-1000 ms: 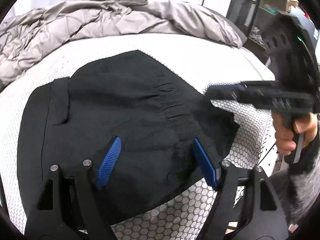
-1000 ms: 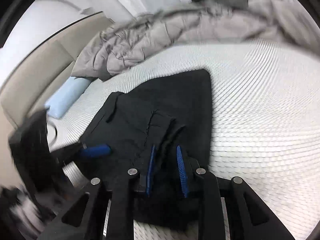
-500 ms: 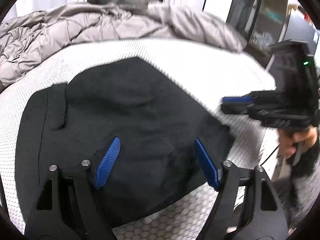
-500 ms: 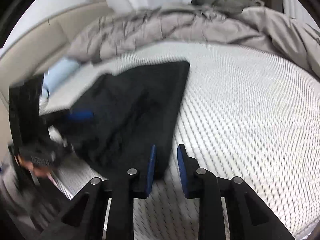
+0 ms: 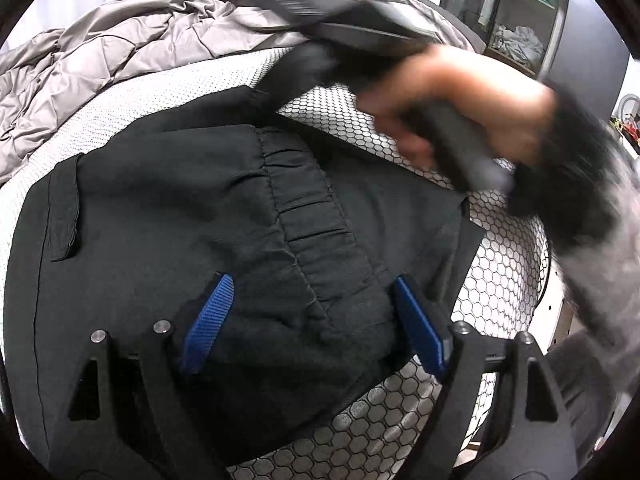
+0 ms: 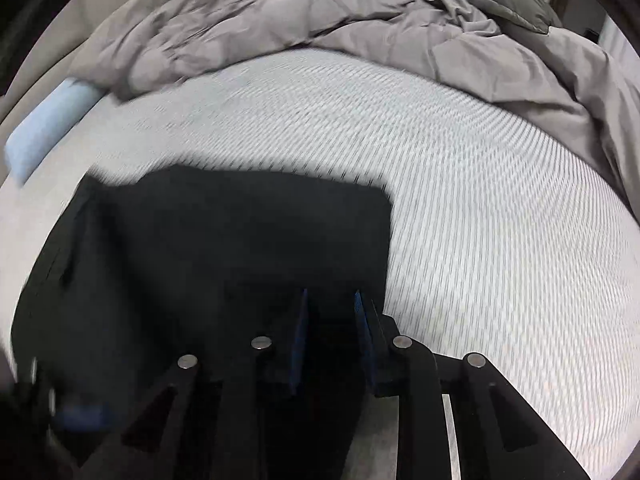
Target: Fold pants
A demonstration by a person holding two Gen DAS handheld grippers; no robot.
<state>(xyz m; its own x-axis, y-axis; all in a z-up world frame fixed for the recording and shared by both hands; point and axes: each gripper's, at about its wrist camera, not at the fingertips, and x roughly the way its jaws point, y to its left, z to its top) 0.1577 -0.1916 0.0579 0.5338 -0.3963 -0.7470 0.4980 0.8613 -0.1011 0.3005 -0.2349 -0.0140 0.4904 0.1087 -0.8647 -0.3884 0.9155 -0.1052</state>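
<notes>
Black pants [image 5: 192, 224] lie folded in a compact pile on the white mesh bed cover, elastic waistband [image 5: 316, 220] facing up. My left gripper [image 5: 316, 320] is open, its blue pads straddling the near edge of the pile. In the right wrist view the pants [image 6: 224, 248] are a dark rectangle. My right gripper [image 6: 330, 320] hovers over their near right edge with a narrow gap between the pads; whether cloth is in it I cannot tell. The right hand and its gripper body [image 5: 452, 92] pass blurred above the pants in the left wrist view.
A rumpled grey duvet [image 6: 320, 20] is heaped along the far side of the bed [image 6: 500, 220]. A light blue pillow [image 6: 48, 124] lies at the far left by the headboard. Shelves and a dark cabinet [image 5: 520, 28] stand beyond the bed's right edge.
My right gripper swung from beside the bed to over the pants, crossing the left wrist view. The waistband is now turned over on top of the pile. My left gripper stayed open.
</notes>
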